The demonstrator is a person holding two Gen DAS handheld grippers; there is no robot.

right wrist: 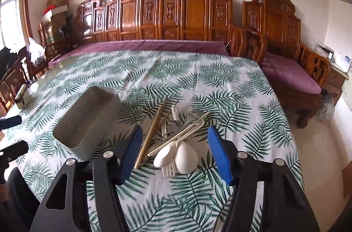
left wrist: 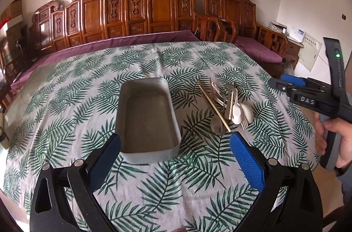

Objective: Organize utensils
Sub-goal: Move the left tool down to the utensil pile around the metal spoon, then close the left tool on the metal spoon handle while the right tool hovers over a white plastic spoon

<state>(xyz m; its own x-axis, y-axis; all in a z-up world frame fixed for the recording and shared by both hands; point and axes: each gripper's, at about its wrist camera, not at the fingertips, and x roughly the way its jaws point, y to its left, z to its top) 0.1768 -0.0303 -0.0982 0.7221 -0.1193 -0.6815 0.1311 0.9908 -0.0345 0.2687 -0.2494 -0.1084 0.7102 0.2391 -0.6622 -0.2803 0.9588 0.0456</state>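
Utensils (right wrist: 173,139) are lying in a loose pile on the leaf-print tablecloth (left wrist: 66,113) covering the table, toward its right side, just beside a grey rectangular tray (left wrist: 147,117) sitting nearer the middle. The pile is showing bamboo chopsticks (right wrist: 151,133), white plastic spoons (right wrist: 178,155), a white fork (right wrist: 168,170) and a metal spoon (left wrist: 217,125), all overlapping. The left gripper (left wrist: 176,157) is hovering over the near end of the tray with its jaws spread wide, holding nothing. The right gripper (right wrist: 173,150) is hanging over the pile, jaws also wide and straddling the spoons. A carved wooden bench (right wrist: 176,16) is standing beyond the far edge.
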